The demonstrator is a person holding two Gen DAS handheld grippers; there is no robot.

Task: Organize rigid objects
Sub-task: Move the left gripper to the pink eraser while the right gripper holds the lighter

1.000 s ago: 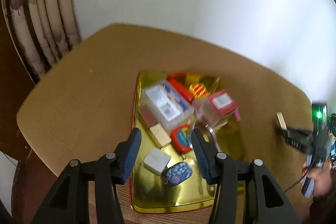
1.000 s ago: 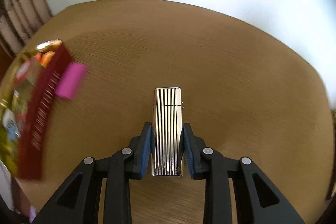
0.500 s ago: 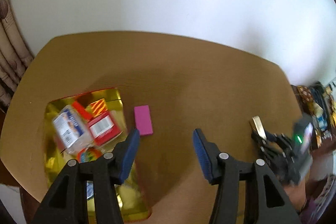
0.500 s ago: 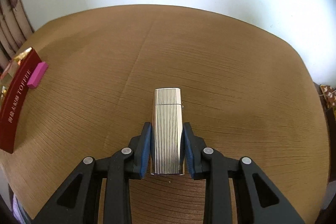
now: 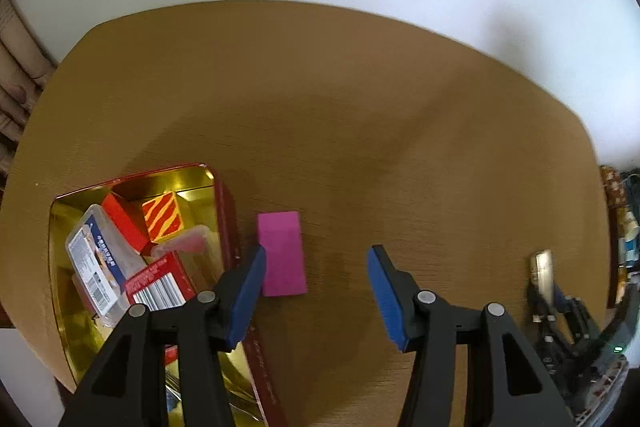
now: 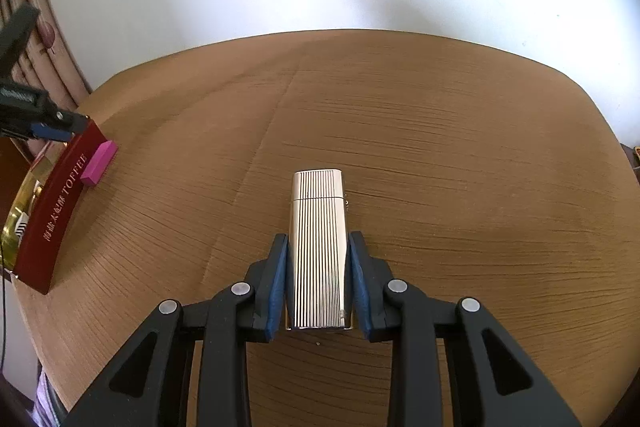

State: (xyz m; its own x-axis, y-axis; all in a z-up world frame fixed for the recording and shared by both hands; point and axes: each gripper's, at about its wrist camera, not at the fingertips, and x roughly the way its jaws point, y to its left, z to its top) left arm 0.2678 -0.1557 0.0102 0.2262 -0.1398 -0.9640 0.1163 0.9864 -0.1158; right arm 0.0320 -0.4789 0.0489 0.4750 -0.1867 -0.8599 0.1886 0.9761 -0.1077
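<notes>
left gripper (image 5: 316,291): jaws spread, nothing between the pads; it hangs over bare table, pointing steeply down.
pink block (image 5: 282,254): lies flat on the wooden table (image 5: 360,107), outside the tin, just beside the tin's red wall. from the midpoint between the left fingertips it sits at about 10 o'clock in the left wrist view, close against the left-hand pad (image 5: 246,297).
block long axis: runs roughly 12 to 6 in that view, near parallel to the pads, so the jaws would span its short width.
toffee tin (image 5: 224,211): at 9 o'clock of the left gripper; already holds a clear plastic case (image 5: 98,259), a striped red-and-yellow cube (image 5: 163,219) and red boxes; gold floor shows between them.
right gripper (image 6: 318,283): pinching a ribbed silver lighter (image 6: 318,247) on its two long sides; the lighter sticks out forward at 12 o'clock, its cap end away from the camera. whether it clears the table i cannot tell.
tin from the right gripper: far out at 9 to 10 o'clock in the right wrist view, well apart, with the block beside its near wall.
nearer hand: the left, by a wide margin, for the pink block.
judgement: the coming move likely turns on shifting the left jaws toward 10 o'clock until the block lies between the pads; the tin wall, just beside it, leaves little room for the left-hand pad.
</notes>
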